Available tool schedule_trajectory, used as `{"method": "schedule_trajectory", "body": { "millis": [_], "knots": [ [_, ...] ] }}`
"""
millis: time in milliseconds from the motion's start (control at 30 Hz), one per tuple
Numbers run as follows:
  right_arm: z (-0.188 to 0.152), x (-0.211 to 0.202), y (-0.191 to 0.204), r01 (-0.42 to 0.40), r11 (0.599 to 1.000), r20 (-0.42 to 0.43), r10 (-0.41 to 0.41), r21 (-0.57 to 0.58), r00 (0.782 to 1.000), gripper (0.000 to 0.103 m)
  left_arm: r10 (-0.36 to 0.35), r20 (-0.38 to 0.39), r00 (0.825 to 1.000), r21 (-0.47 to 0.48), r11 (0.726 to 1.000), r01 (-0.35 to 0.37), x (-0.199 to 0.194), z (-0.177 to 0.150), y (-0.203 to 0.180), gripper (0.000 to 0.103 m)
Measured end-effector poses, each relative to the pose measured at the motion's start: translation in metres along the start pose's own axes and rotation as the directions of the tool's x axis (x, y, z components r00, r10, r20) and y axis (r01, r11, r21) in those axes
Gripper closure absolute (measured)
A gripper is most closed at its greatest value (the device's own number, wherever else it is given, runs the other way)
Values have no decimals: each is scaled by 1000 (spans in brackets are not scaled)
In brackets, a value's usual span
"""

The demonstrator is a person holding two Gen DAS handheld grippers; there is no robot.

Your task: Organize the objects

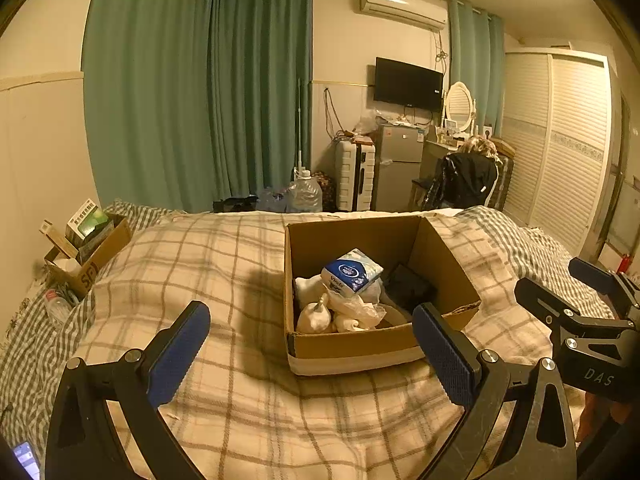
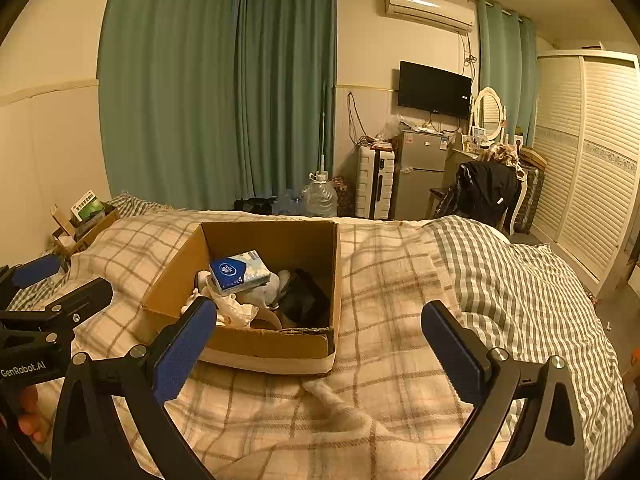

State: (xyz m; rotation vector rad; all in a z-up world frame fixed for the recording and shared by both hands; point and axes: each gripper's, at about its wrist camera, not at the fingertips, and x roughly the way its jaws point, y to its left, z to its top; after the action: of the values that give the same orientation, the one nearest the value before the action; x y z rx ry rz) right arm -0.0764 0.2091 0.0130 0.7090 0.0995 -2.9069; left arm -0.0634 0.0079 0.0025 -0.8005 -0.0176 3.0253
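Observation:
An open cardboard box (image 1: 352,346) (image 2: 276,346) sits on the plaid blanket on the bed. Inside lie a blue and white tissue pack (image 1: 352,271) (image 2: 240,271), several white bundles (image 1: 316,316) and something black (image 1: 408,288) (image 2: 304,300). My left gripper (image 1: 312,354) is open and empty, just in front of the box, its right finger at the box's near right corner. My right gripper (image 2: 318,350) is open and empty, to the right of the box's front, its left finger over the near left corner. Each gripper shows at the edge of the other's view.
A second cardboard box with packets (image 1: 90,246) (image 2: 84,224) sits at the bed's far left. A plastic bottle (image 1: 56,308) lies beside it. Beyond the bed stand a water jug (image 1: 306,194), a white suitcase (image 1: 356,174), a small fridge (image 1: 398,168) and a chair with dark clothes (image 1: 466,180).

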Motion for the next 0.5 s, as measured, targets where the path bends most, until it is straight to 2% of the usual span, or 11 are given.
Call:
{"method": "schedule_trajectory", "body": {
  "millis": [500],
  "knots": [
    [-2, 2, 2, -5, 1000, -12, 5, -11, 1000, 0, 3, -8, 1000, -11, 1000, -3, 1, -2, 1, 0]
  ]
}}
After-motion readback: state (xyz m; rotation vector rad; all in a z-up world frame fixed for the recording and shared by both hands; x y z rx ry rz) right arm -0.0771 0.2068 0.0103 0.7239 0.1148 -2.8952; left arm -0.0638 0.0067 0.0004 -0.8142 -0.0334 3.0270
